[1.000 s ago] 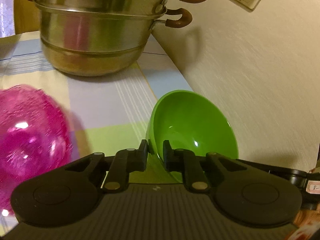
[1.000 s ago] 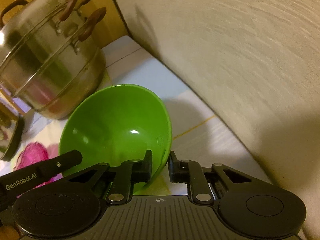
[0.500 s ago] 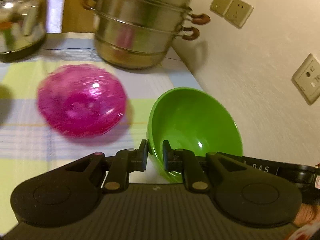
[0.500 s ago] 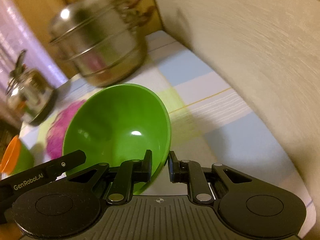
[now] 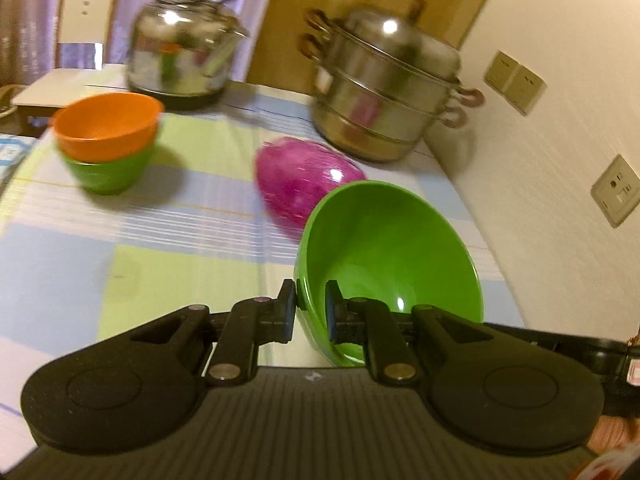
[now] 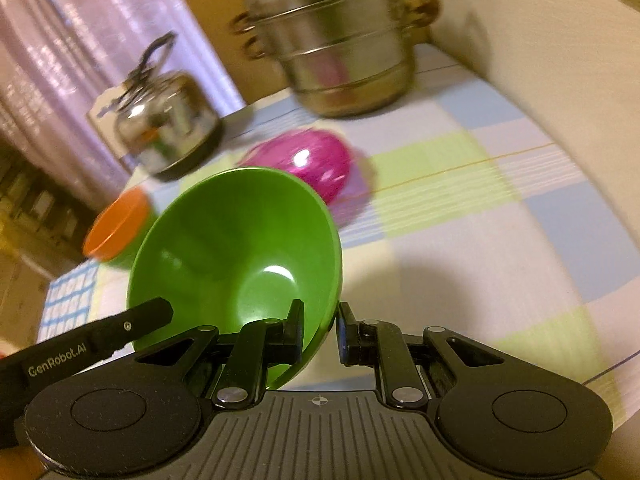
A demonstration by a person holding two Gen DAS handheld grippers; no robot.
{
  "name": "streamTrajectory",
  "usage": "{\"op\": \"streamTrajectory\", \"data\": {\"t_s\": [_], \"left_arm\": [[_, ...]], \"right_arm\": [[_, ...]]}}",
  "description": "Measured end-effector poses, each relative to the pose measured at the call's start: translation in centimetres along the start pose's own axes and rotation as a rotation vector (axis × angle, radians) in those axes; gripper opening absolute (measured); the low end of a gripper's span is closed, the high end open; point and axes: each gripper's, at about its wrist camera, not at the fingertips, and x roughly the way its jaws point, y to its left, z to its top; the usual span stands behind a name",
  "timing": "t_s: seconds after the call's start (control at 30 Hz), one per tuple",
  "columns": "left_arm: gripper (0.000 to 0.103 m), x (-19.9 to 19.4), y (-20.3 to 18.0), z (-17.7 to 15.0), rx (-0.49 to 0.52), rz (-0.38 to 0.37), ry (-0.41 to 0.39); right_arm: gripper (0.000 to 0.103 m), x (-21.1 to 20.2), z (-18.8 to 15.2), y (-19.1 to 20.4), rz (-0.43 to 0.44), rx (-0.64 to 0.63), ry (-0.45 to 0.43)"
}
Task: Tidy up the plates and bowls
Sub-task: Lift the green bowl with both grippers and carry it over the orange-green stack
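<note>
I have both claws, left claw (image 5: 311,307) and right claw (image 6: 320,330), pinching opposite rims of the green bowl (image 5: 386,256) (steadier for carrying) above the tabletop (image 5: 168,240).

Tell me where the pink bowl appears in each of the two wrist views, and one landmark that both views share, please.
Left wrist view: the pink bowl lies upside down near the picture's middle, just behind the held green bowl.
Right wrist view: the pink bowl sits above the middle, behind the green bowl's rim.
Shared landmark: the steel steamer pot, beyond the pink bowl in both.
</note>
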Motion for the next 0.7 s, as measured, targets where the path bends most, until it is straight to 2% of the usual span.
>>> {"op": "streamTrajectory", "data": {"t_s": [0.33, 0.7], "left_arm": [[0.013, -4.5, 5.8, -0.4, -0.081, 0.057, -0.05], [0.013, -5.9, 9.0, 0.3, -0.134, 0.074, -0.074]], "right_arm": [[0.016, 1.1, -2.6, 6.8, 0.055, -0.097, 0.041], [0.016, 2.4, -2.4, 10.8, 0.079, -0.167, 0.054]]}}
